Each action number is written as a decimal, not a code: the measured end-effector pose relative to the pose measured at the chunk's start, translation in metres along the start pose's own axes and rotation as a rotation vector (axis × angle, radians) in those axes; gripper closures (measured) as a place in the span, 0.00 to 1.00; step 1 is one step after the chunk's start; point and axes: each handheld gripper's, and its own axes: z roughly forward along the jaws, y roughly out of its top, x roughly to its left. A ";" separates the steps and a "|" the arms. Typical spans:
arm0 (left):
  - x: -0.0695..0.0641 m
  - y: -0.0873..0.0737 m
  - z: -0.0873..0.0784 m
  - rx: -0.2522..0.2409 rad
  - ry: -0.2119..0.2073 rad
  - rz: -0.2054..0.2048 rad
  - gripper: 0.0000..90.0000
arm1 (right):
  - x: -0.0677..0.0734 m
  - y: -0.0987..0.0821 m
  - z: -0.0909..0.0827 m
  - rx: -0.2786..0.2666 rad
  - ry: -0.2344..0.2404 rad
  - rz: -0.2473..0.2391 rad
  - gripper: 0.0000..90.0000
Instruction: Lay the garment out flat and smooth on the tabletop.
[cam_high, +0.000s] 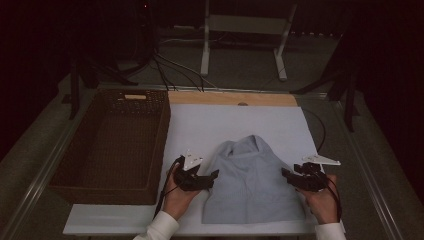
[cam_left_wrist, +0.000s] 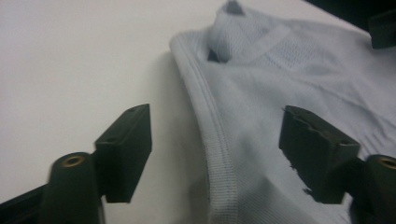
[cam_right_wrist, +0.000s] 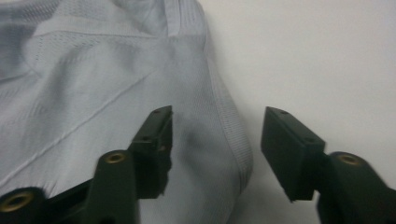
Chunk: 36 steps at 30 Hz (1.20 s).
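Observation:
A pale blue knitted garment (cam_high: 252, 182) lies flat on the white table sheet (cam_high: 200, 125), its neck end pointing away from the person. My left gripper (cam_high: 214, 175) is at the garment's left edge; in the left gripper view the ribbed hem (cam_left_wrist: 217, 144) runs between its open jaws, and neither pad presses on it. My right gripper (cam_high: 285, 174) is at the garment's right edge. In the right gripper view the garment's right hem (cam_right_wrist: 233, 135) lies between its open jaws, untouched by the pads (cam_right_wrist: 156, 140).
A dark woven basket (cam_high: 117, 142) stands to the left of the sheet, with nothing in it. A wooden strip (cam_high: 232, 98) runs along the sheet's far edge. Beyond the table are cables and a white stand (cam_high: 245, 30) on the floor.

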 end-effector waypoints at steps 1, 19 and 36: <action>0.001 0.000 0.002 0.010 -0.012 -0.002 0.35 | 0.000 0.000 0.002 0.010 0.005 0.000 0.58; -0.012 0.001 -0.013 0.013 -0.094 0.037 0.88 | 0.007 -0.007 -0.026 0.032 0.042 -0.021 0.91; -0.019 -0.009 -0.030 0.008 -0.104 0.039 0.88 | 0.007 -0.026 -0.056 0.024 0.022 -0.028 0.92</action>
